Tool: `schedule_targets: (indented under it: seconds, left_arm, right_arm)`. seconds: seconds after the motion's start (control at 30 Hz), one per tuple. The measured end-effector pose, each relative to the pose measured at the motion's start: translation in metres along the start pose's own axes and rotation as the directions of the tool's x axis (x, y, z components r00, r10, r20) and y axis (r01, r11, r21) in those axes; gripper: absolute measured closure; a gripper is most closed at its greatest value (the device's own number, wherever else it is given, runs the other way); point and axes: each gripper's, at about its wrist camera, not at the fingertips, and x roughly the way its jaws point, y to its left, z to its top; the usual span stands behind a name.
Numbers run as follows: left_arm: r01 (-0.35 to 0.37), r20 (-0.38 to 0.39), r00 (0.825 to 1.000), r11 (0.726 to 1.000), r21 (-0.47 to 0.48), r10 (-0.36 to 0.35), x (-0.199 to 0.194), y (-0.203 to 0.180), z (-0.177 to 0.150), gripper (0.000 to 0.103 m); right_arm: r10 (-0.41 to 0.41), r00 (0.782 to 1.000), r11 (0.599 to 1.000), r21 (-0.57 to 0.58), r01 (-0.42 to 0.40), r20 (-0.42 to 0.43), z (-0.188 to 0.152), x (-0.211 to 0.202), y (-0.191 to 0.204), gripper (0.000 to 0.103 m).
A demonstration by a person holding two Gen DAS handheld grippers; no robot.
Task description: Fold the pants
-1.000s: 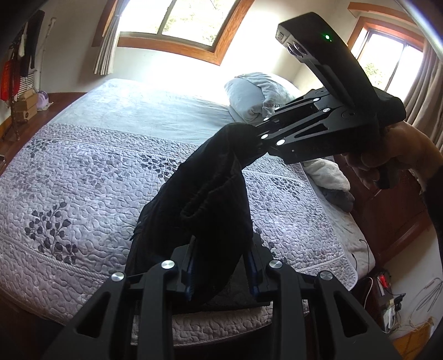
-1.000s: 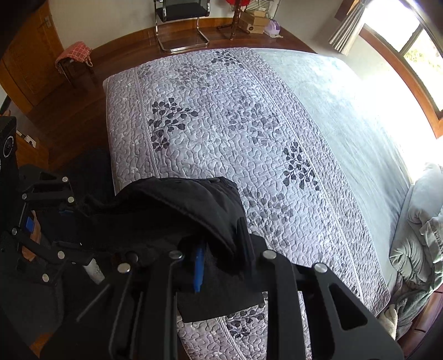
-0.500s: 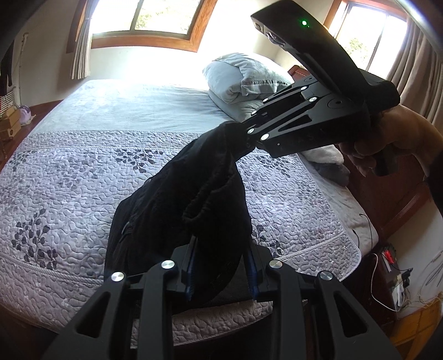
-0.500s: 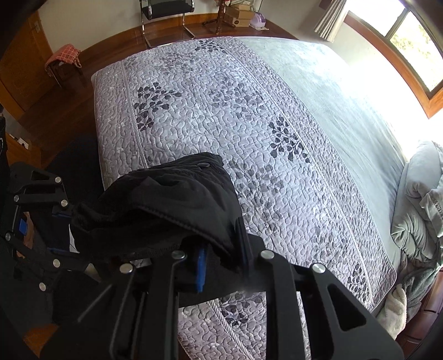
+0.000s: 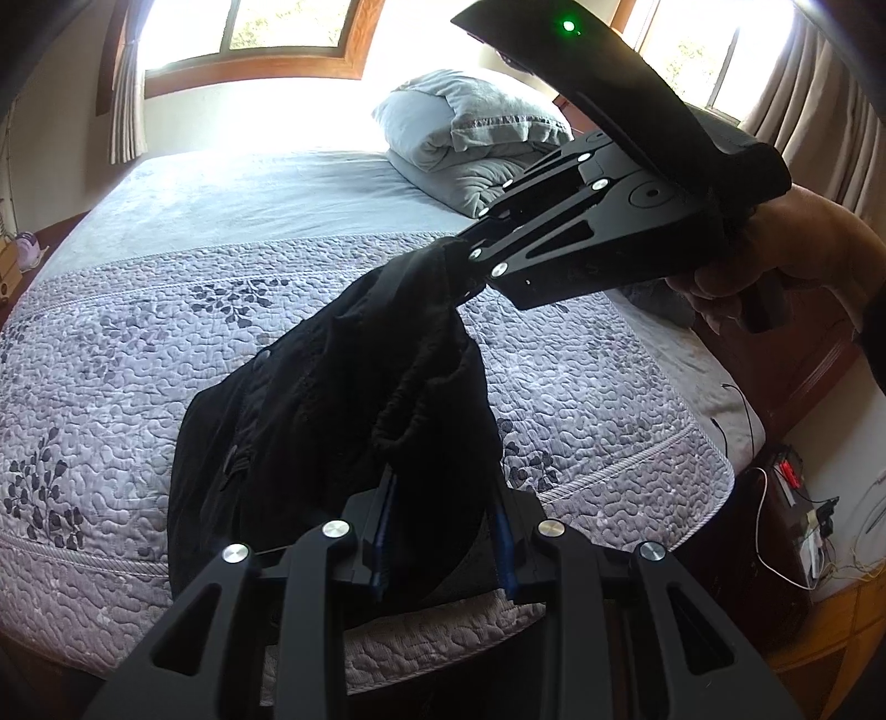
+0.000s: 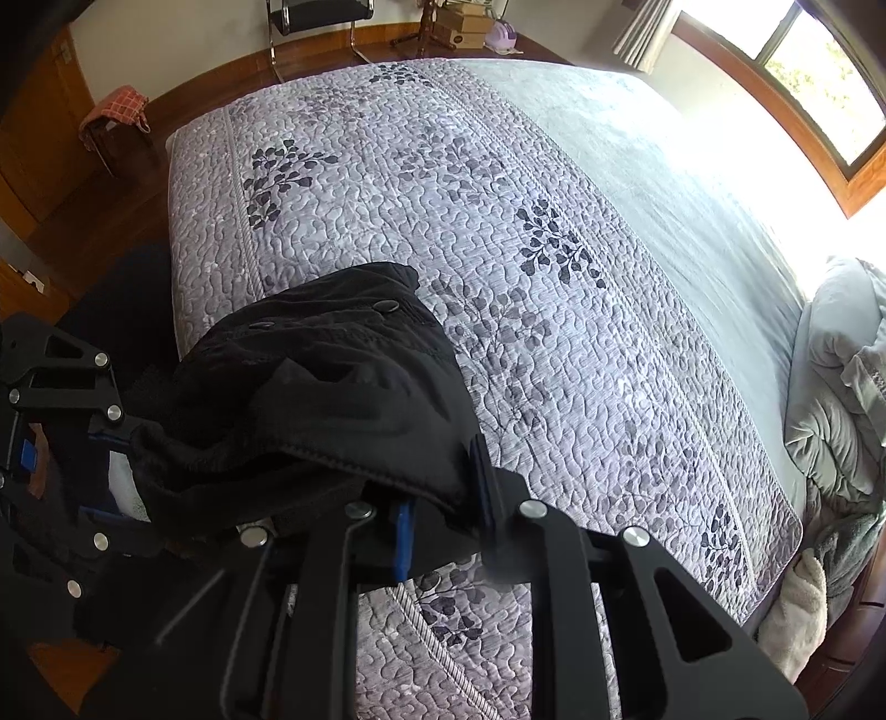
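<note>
Black pants bunched, held above quilted bed, clamped between left gripper and right gripper fingers. Left view alone shows hand; right view, chair.

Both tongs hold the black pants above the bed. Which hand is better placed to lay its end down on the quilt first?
Left, probably. The left tongs grip the pants where they hang low by the quilt edge; the right tongs hold their end higher.
</note>
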Motion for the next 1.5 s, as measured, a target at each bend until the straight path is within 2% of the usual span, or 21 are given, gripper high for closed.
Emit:
schedule_targets:
  seconds: [0.37, 0.77, 1.0, 1.5]
  left_arm:
    - [0.004, -0.068, 0.998, 1.000, 0.030, -0.002, 0.043, -0.016, -0.003, 0.074]
    - [0.000, -0.142, 0.990, 0.997, 0.083, 0.012, 0.089, -0.030, -0.012, 0.074]
    - [-0.006, -0.191, 0.981, 0.995, 0.104, 0.026, 0.118, -0.035, -0.020, 0.074]
    - [-0.018, -0.280, 0.958, 0.989, 0.144, 0.058, 0.170, -0.035, -0.035, 0.074]
  right_arm:
    - [0.020, 1.000, 1.000, 0.014, -0.020, 0.006, -0.031, 0.031, -0.019, 0.087]
    - [0.003, 1.000, 1.000, -0.028, -0.003, -0.002, -0.061, 0.067, -0.029, 0.089]
    - [-0.060, 0.998, 0.991, -0.118, 0.057, -0.019, -0.076, 0.095, -0.025, 0.090]
    - [-0.109, 0.994, 0.969, -0.225, 0.100, -0.029, -0.100, 0.148, -0.027, 0.090]
